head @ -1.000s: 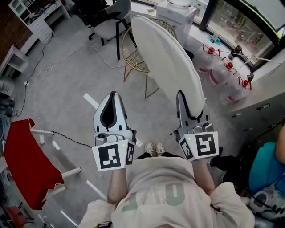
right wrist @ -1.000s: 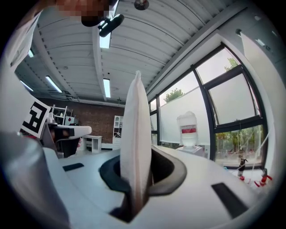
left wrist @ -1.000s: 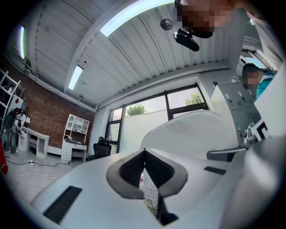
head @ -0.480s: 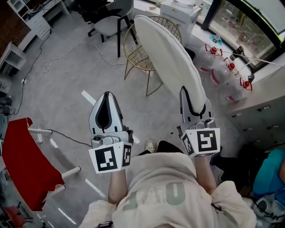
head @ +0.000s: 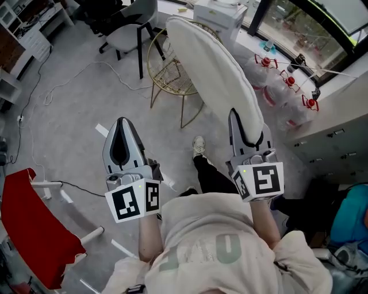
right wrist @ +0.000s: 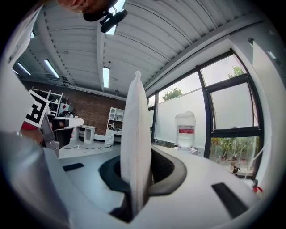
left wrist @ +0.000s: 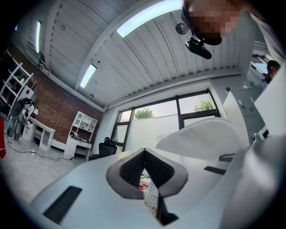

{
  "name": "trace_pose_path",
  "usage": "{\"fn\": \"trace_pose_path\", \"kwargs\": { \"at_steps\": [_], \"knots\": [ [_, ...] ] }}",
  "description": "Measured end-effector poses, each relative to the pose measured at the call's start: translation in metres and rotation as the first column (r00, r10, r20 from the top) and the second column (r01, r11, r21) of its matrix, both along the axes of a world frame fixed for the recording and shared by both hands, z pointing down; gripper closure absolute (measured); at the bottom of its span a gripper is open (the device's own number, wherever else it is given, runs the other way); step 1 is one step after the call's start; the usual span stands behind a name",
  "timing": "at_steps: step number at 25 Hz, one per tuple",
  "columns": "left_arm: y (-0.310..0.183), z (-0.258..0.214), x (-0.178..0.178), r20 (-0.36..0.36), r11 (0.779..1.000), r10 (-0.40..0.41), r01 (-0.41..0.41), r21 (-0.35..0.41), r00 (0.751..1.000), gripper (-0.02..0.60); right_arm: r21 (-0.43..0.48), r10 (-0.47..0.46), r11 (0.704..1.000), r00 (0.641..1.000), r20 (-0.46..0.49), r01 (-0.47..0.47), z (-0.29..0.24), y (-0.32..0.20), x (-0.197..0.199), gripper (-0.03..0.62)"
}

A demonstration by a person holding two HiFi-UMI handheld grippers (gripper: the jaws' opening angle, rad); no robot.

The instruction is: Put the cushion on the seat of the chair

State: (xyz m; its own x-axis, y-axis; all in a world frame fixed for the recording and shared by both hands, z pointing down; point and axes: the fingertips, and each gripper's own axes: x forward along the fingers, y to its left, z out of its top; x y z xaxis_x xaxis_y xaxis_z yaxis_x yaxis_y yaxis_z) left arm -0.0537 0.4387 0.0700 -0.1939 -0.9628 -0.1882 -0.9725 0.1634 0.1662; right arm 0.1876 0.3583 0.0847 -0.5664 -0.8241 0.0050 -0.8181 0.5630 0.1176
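A large white oval cushion (head: pixel 213 74) stands on edge, held at its near rim by my right gripper (head: pixel 244 129), which is shut on it. In the right gripper view the cushion (right wrist: pixel 136 134) rises upright between the dark pads (right wrist: pixel 163 172). The gold wire chair (head: pixel 164 69) stands just beyond, partly hidden behind the cushion's far end. My left gripper (head: pixel 121 123) hovers to the left over the floor, shut with nothing in it. In the left gripper view its tips (left wrist: pixel 144 153) meet, and the cushion (left wrist: pixel 201 136) shows at the right.
A grey office chair (head: pixel 123 34) stands behind the wire chair, with a white cable (head: pixel 69 86) trailing across the floor. Red fabric (head: pixel 29 229) lies at the lower left. Water bottles (head: pixel 276 86), a white box (head: pixel 221 14) and drawers (head: pixel 333 138) line the right side. The person's foot (head: pixel 198 146) is forward.
Both grippers have drifted along with the person, the left one further left and lower in the picture. A leg has stepped forward. The right gripper has kept its grip on the cushion.
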Motion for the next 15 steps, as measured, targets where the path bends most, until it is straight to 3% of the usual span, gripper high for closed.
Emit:
{"fn": "trace_pose_path", "kwargs": {
  "at_steps": [9,15],
  "knots": [
    [-0.079,0.009,0.017,0.027,0.998,0.063,-0.063,0.011,0.998,0.569,0.030,-0.020,0.999,0.997,0.071,0.018,0.003,-0.083,-0.006,0.548],
    [-0.154,0.002,-0.014,0.061,1.000,0.001,0.000,-0.007,0.998,0.569,-0.005,-0.053,0.999,0.994,0.091,0.053,0.009,-0.172,-0.034,0.548]
  ]
}}
